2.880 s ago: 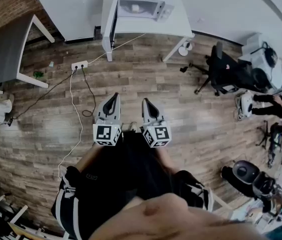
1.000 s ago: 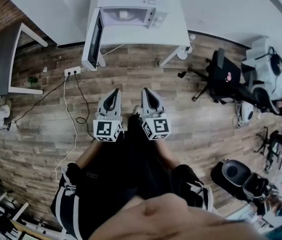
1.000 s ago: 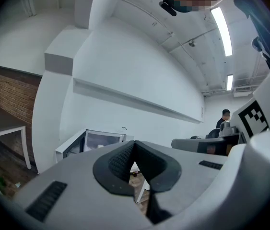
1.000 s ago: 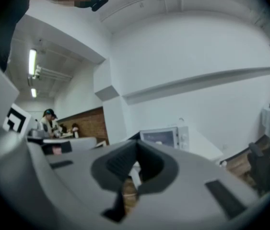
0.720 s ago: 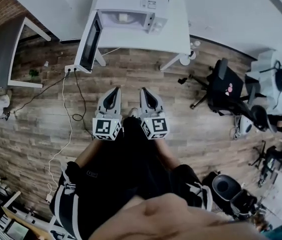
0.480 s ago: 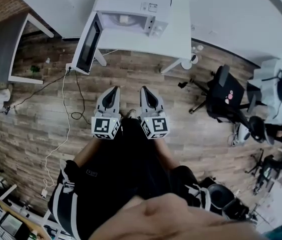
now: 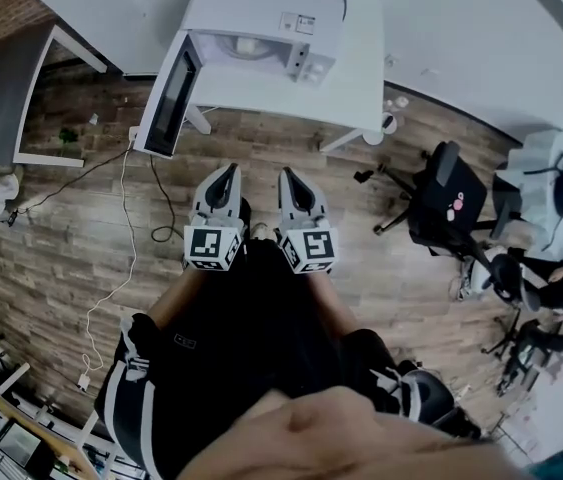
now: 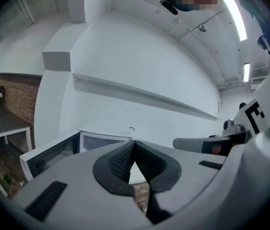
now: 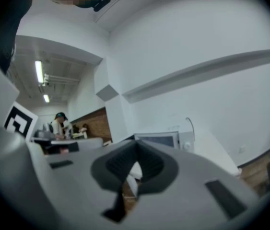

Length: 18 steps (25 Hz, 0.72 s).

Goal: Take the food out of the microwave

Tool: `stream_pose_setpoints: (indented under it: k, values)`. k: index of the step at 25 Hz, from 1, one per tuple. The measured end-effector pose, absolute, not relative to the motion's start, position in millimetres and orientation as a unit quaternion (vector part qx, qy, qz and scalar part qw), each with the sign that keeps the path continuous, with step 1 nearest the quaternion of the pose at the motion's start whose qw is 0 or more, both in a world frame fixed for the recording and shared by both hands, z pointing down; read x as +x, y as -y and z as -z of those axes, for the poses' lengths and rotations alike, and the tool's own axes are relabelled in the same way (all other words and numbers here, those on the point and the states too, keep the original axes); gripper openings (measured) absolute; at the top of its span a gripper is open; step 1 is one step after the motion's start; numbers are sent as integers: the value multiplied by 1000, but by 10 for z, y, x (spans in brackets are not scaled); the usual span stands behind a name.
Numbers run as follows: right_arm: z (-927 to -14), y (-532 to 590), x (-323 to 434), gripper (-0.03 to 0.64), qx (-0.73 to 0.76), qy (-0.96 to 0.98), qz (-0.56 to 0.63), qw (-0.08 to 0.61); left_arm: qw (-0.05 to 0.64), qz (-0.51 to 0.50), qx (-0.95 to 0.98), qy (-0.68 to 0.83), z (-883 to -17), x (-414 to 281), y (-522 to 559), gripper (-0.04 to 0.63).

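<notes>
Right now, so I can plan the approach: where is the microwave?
The microwave sits at the head view's top centre on the white table, its door hanging open to the left.

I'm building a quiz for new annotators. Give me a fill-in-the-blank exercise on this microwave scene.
1. The door of the microwave stands ____.
2. The white food sits ____ the microwave.
3. The microwave rests on a white ____.
4. The left gripper and right gripper are empty, jaws ____.

Missing words: open; inside; table; shut.
</notes>
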State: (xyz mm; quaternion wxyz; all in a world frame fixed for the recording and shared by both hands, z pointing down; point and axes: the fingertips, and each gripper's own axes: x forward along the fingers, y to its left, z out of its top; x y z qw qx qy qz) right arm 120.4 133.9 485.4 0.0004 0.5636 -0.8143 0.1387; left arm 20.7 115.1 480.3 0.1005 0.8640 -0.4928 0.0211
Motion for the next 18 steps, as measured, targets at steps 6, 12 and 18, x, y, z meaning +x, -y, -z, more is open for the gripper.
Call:
stream_pose_setpoints:
  k: [6, 12, 18]
  values:
    - [-4871, -898, 1179, 31, 562, 816, -138, 9, 104, -12, 861, 498, -4821, 186, -666, 31]
    - [-4861, -327, 1056, 31, 564, 814, -136, 14, 110, -15, 863, 493, -4857, 85, -116, 31]
    - [-4845, 204, 918, 31, 575, 806, -137, 20, 113, -18, 871, 478, -4873, -33, 423, 31]
